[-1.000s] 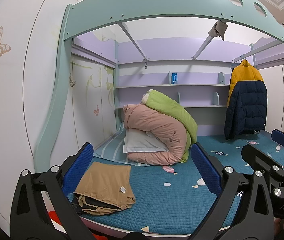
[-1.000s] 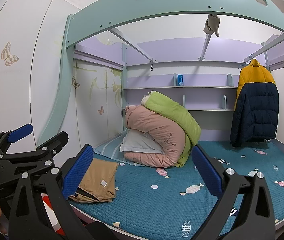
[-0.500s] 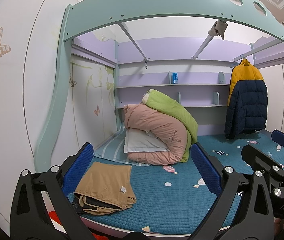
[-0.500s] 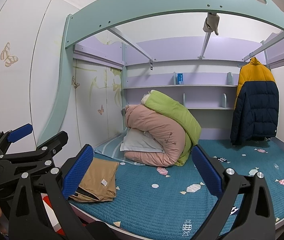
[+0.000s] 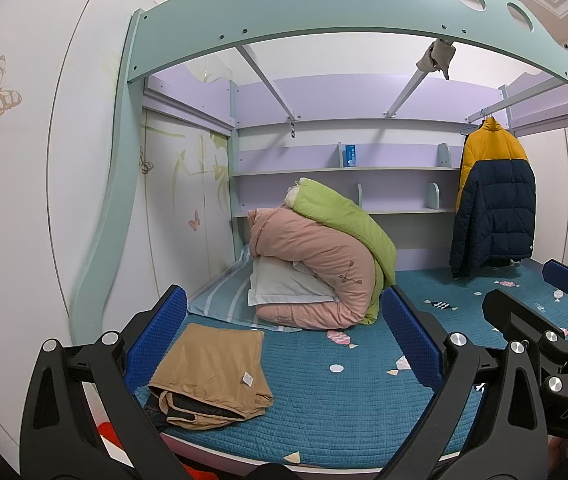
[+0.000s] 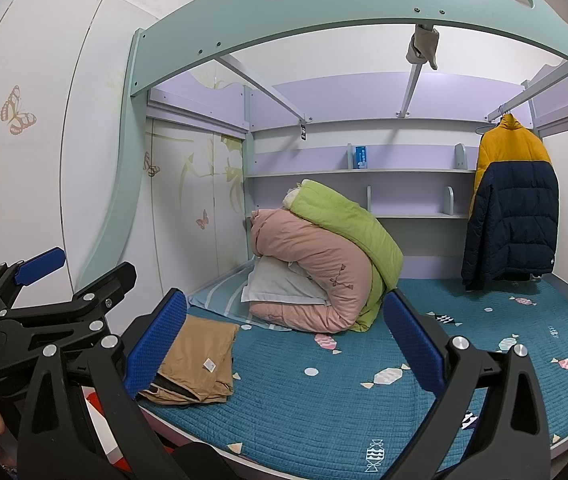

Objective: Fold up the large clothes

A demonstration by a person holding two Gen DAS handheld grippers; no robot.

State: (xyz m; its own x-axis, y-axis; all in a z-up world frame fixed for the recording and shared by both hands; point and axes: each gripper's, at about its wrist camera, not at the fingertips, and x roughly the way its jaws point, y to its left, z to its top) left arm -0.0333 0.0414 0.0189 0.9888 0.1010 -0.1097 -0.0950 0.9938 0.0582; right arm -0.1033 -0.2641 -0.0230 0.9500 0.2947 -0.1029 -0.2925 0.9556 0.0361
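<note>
A folded tan garment [image 5: 211, 372] is seen lying flat at the front-left corner of the bed [image 5: 324, 408], with a dark lining showing at its near edge and a small white tag on top. The left gripper [image 5: 284, 336] is held above the bed's front edge with its blue-padded jaws spread wide and nothing between them; the garment lies just inside its left finger in that view. The right gripper [image 6: 284, 340] is likewise held wide open and empty, with the garment [image 6: 195, 364] at its left finger and the left gripper seen beside it. A rolled pink quilt [image 5: 316, 276] and a green quilt [image 5: 344, 220] are piled near the bed's back-left corner, over a white pillow [image 5: 284, 288]. A yellow and navy jacket [image 5: 492, 200] is hung at the back-right corner. 1 blue box [image 5: 350, 156] stands on the upper shelf [image 5: 396, 169].
</note>
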